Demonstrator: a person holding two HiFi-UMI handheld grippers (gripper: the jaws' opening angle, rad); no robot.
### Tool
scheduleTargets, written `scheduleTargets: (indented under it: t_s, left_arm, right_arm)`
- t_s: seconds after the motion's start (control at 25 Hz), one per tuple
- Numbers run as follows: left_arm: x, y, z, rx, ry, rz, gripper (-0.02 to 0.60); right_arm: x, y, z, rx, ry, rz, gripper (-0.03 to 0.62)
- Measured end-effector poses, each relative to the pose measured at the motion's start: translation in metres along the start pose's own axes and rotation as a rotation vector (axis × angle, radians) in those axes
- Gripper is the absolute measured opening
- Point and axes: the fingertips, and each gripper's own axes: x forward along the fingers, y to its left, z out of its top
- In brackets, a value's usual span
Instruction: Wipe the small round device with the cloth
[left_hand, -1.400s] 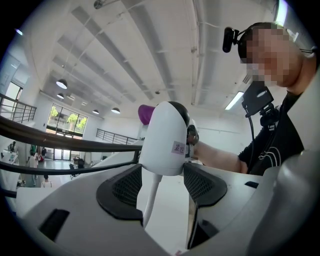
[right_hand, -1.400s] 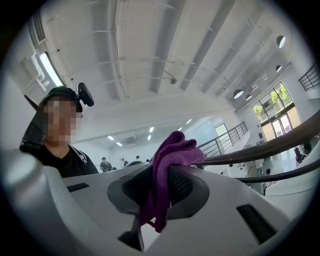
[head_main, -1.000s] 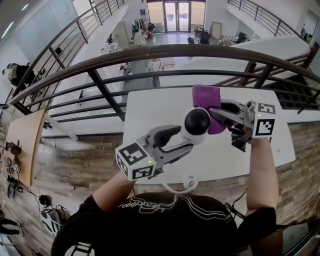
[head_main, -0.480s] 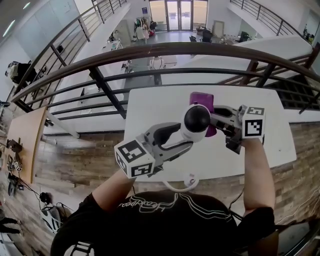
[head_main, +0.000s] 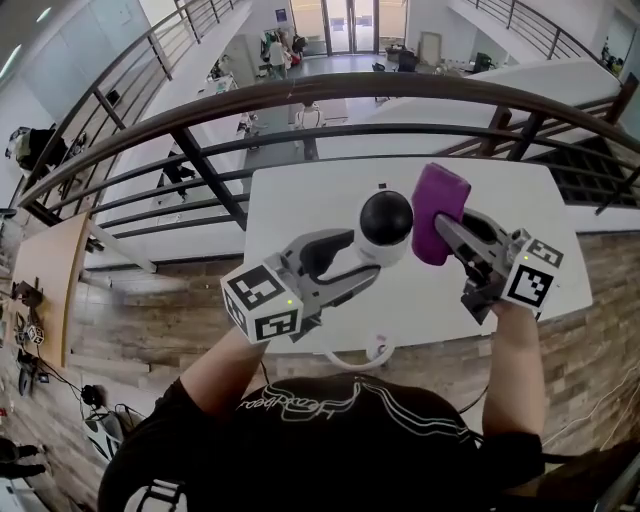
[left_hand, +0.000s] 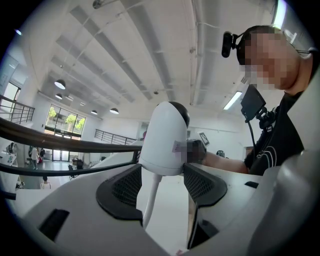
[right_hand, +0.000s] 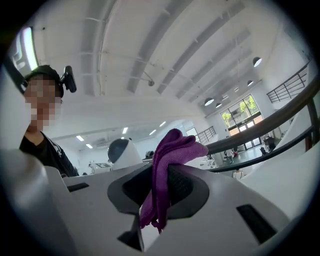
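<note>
The small round device (head_main: 385, 225) is white with a black dome face. My left gripper (head_main: 372, 252) is shut on its white body and holds it above the white table (head_main: 300, 215). In the left gripper view the device (left_hand: 164, 140) fills the gap between the black pads (left_hand: 125, 186), its white cable hanging below. My right gripper (head_main: 440, 222) is shut on a folded purple cloth (head_main: 436, 210), just right of the device and not touching it. In the right gripper view the cloth (right_hand: 167, 165) stands up from the jaws and the device (right_hand: 123, 151) shows at left.
A dark curved railing (head_main: 330, 95) runs along the table's far side, with a lower floor beyond it. The device's white cable (head_main: 360, 358) loops near the table's front edge. The wood floor (head_main: 140, 320) lies left of the table.
My right gripper has swung the purple cloth from behind the device out to its right side, now a little apart from it. The left gripper and device stayed in place.
</note>
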Motion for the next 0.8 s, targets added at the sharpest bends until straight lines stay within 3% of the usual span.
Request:
scheduleTargets:
  t_s: [0.08, 0.32, 0.48, 0.8]
  left_arm:
    - [0.000, -0.001, 0.002, 0.001, 0.000, 0.001, 0.265]
    - [0.000, -0.002, 0.001, -0.003, -0.010, 0.011, 0.265]
    - [-0.003, 0.000, -0.002, -0.001, -0.013, 0.015, 0.265]
    - [-0.002, -0.001, -0.003, 0.001, -0.014, 0.024, 0.265]
  right_arm:
    - [-0.016, 0.011, 0.016, 0.044, -0.088, -0.001, 0.063]
    - [-0.043, 0.048, 0.035, 0.241, -0.322, 0.123, 0.063]
    - [-0.039, 0.063, 0.028, 0.321, -0.395, 0.188, 0.063]
    - [-0.028, 0.062, 0.015, 0.421, -0.485, 0.237, 0.063]
